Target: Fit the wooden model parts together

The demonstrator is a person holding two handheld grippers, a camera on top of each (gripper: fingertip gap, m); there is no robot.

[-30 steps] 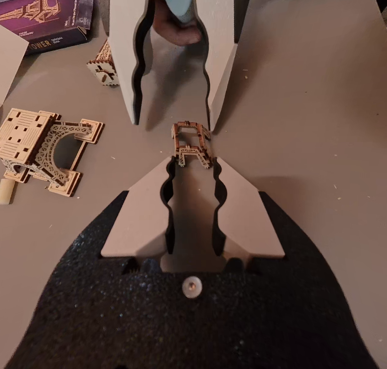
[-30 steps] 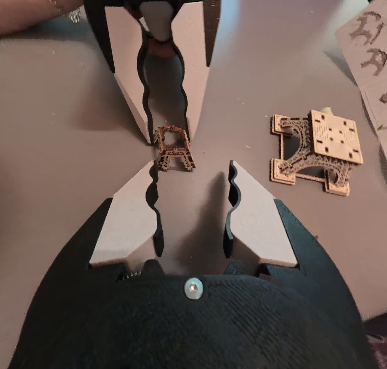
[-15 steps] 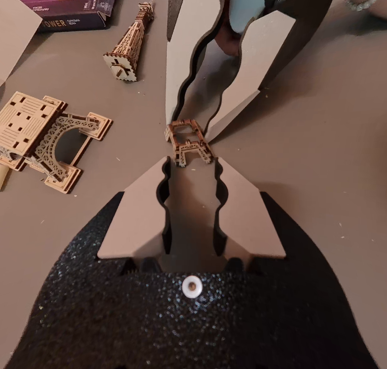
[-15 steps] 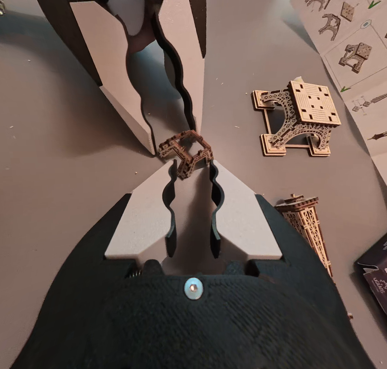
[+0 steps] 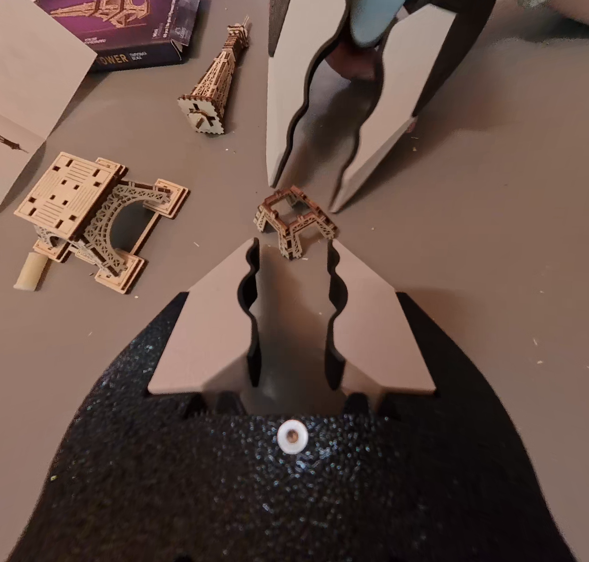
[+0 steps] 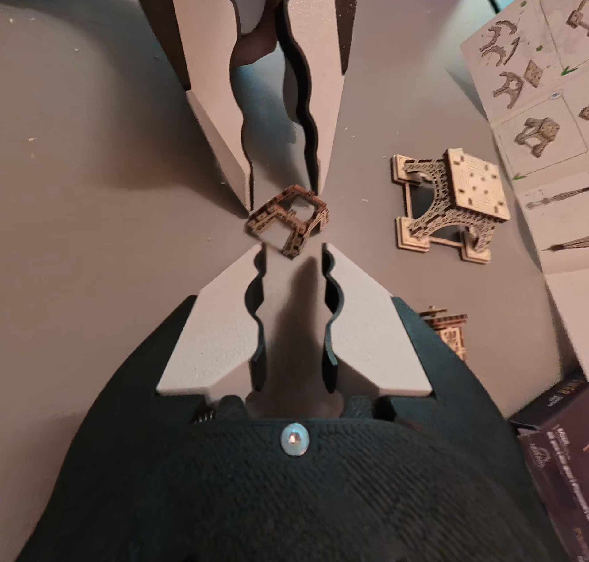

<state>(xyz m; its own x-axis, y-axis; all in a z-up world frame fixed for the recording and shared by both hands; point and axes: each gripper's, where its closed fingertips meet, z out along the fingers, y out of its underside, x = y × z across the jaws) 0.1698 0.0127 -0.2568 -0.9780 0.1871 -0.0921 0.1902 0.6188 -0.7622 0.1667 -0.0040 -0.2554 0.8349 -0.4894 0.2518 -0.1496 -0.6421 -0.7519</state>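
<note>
Squarely at twelve o'clock of the parted left gripper (image 5: 293, 243) stands the small lattice frame (image 5: 294, 223), ungripped; the right gripper (image 6: 291, 247) gapes too.

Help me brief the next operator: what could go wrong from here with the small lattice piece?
1. The small lattice piece sits loose between both open grippers, left gripper and right gripper; a nudge could skid or tip it.
2. Its thin legs might snap if squeezed.
3. The spire lies nearby and could get knocked.
</note>
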